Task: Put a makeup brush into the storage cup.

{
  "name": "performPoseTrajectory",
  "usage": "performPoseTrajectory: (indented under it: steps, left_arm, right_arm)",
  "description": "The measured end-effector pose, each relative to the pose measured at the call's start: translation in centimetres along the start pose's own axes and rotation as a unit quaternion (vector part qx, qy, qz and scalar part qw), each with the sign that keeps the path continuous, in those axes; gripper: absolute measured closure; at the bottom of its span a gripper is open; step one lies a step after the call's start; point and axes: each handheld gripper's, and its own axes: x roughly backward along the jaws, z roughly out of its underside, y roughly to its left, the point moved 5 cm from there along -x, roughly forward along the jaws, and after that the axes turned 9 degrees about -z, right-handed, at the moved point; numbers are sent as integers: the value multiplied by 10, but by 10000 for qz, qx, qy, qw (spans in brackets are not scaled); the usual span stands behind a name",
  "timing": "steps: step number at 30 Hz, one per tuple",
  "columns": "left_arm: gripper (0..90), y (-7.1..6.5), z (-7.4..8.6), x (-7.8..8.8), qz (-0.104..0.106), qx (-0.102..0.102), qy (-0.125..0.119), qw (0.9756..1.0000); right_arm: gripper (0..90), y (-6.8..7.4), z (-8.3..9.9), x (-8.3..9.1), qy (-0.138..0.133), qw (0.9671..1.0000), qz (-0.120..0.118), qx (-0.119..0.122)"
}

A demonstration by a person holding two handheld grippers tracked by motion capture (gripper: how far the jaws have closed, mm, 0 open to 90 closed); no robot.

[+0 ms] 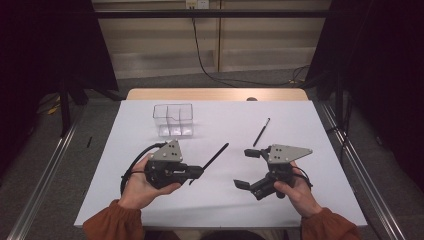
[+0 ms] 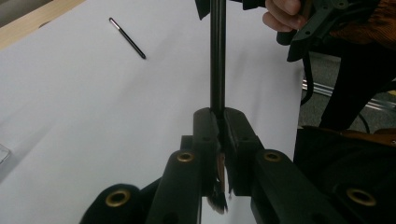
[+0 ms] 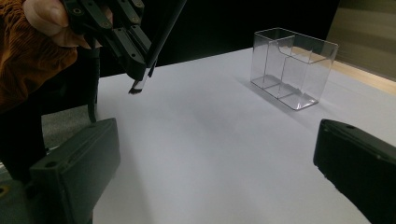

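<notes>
My left gripper (image 1: 198, 172) is shut on a black make-up brush (image 1: 215, 155) near its bristle end, and the long handle slants up and to the right over the table. Looking along the left gripper (image 2: 220, 117), the handle (image 2: 217, 56) rises straight between the closed jaws and brown bristles (image 2: 219, 198) stick out below them. My right gripper (image 1: 247, 168) stands open at the front right with nothing between its fingers. From the right gripper (image 3: 215, 158), I see the left gripper (image 3: 126, 42) and the held brush (image 3: 163, 30) at the upper left.
A clear plastic organiser (image 1: 173, 120) (image 3: 292, 65) with several compartments stands at the back left of the white table cover (image 1: 310, 200). A second thin black brush (image 1: 261, 132) (image 2: 127, 38) lies at the back right. Metal rails run along both sides of the table.
</notes>
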Motion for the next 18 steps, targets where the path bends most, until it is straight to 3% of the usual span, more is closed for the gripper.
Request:
performPoseTrajectory:
  steps: [7, 14, 16, 18]
  left_arm:
    - [843, -6, 5, -10, 61, -201, 350, 9992]
    - [844, -10, 5, -15, 169, -410, 671, 9968]
    - [843, -10, 3, -15, 150, -439, 707, 9964]
    - [844, -8, 1, -15, 102, -510, 757, 9958]
  right_arm:
    - [9, -1, 2, -4, 223, 9994, -229, -129]
    - [11, -2, 0, -7, 430, 9983, -365, -132]
    - [9, -5, 1, -8, 744, 9959, -439, -249]
    - [10, -6, 3, -8, 1089, 9911, -650, -416]
